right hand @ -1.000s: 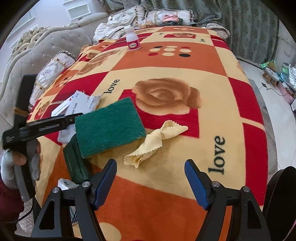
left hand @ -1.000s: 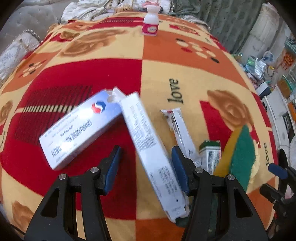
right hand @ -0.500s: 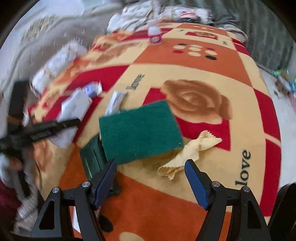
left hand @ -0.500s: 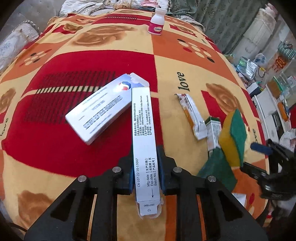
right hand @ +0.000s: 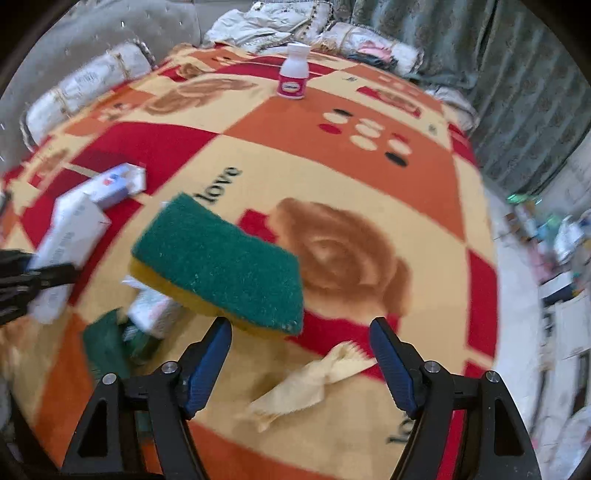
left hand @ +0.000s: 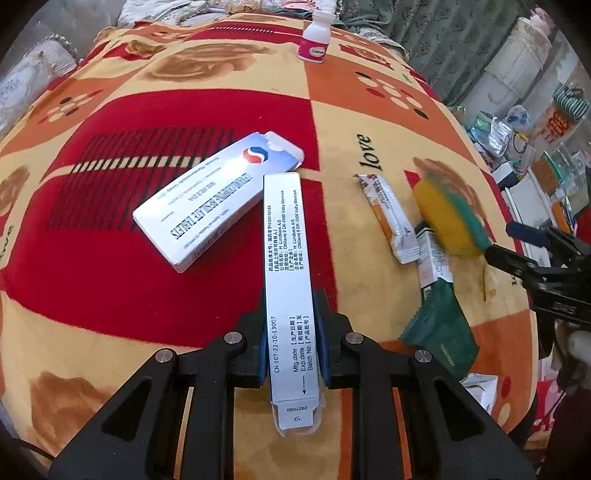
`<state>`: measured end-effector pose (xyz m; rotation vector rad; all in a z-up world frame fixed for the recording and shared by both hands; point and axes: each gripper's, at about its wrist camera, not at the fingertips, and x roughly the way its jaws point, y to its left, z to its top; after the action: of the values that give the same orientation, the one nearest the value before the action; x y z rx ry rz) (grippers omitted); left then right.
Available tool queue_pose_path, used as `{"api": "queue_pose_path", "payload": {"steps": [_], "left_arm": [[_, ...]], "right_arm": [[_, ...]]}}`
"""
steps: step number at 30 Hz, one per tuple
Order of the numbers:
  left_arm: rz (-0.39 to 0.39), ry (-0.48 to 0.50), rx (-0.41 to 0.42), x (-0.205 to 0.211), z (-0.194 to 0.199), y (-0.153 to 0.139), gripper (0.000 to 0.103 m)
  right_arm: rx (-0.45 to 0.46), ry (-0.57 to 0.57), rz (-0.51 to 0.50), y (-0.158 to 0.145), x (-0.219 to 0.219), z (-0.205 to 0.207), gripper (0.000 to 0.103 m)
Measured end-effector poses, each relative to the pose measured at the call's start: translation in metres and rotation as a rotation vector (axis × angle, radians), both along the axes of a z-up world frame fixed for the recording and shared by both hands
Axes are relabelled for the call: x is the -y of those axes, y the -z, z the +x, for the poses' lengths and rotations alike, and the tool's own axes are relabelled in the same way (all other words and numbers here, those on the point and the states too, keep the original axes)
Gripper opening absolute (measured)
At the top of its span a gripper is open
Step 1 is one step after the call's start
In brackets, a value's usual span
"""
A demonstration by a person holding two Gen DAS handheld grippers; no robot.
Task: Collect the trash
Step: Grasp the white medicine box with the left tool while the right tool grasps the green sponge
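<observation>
A long white carton (left hand: 288, 266) is now being gripped by the left claw (left hand: 290, 343), whose jaws have just closed on it above the bed (left hand: 184, 295); collecting is beginning. The right claw (right hand: 301, 362) is being held open, empty, near the sponge (right hand: 221, 262).

I see bed under fleece blanket (left hand: 376, 110), red, orange, cream squares with brown roses, "love" lettering. Grey tufted headboard (right hand: 110, 29) at far left, bolster pillow (right hand: 85, 88) against it. Crumpled bedding (right hand: 258, 22) heaped at far end. Green patterned curtain (right hand: 517, 74) behind. Cluttered shelves (left hand: 546, 173) right, daylight bright.
</observation>
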<state>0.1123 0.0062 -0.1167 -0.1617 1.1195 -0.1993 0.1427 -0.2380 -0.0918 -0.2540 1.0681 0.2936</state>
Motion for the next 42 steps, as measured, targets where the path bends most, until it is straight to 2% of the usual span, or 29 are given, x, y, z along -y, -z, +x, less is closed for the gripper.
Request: {"api": "queue_pose_path", "payload": {"steps": [2,8,13,18,20,28,31,33,35,37,42], "left_arm": [[-0.011,-0.005,0.001,-0.002,0.0,0.001,0.018],[-0.018,-0.003,0.002,-0.003,-0.001,0.001,0.018],[-0.017,0.002,-0.001,-0.003,0.0,0.001,0.018],[-0.016,0.001,-0.002,-0.003,0.0,0.001,0.018],[-0.011,-0.001,0.0,-0.002,0.0,0.001,0.018],[0.012,-0.004,-0.001,0.004,0.004,0.001,0.018],[0.011,-0.004,0.002,0.004,0.005,0.002,0.018],[0.012,-0.007,0.004,0.005,0.006,0.002,0.018],[0.01,-0.011,0.003,0.005,0.005,0.001,0.018],[-0.01,-0.015,0.006,0.005,0.004,0.0,0.017],[-0.038,-0.021,0.052,0.009,-0.004,-0.014,0.017]], "right_arm": [[-0.031,-0.01,0.088,-0.001,0.004,0.0,0.075],[-0.059,-0.019,0.088,0.007,-0.013,0.004,0.075],[-0.046,-0.126,0.133,-0.002,-0.028,0.0,0.077],[-0.044,-0.268,0.112,0.006,-0.041,0.018,0.08],[-0.059,-0.283,0.13,0.011,-0.039,0.029,0.08],[-0.14,-0.198,0.356,0.031,-0.031,0.069,0.082],[-0.134,-0.209,0.363,0.037,-0.037,0.065,0.089],[-0.132,-0.212,0.354,0.037,-0.039,0.064,0.089],[-0.127,-0.191,0.357,0.036,-0.037,0.063,0.088],[-0.117,-0.166,0.367,0.034,-0.033,0.06,0.073],[-0.056,-0.126,0.361,0.015,-0.018,0.034,0.07]]}}
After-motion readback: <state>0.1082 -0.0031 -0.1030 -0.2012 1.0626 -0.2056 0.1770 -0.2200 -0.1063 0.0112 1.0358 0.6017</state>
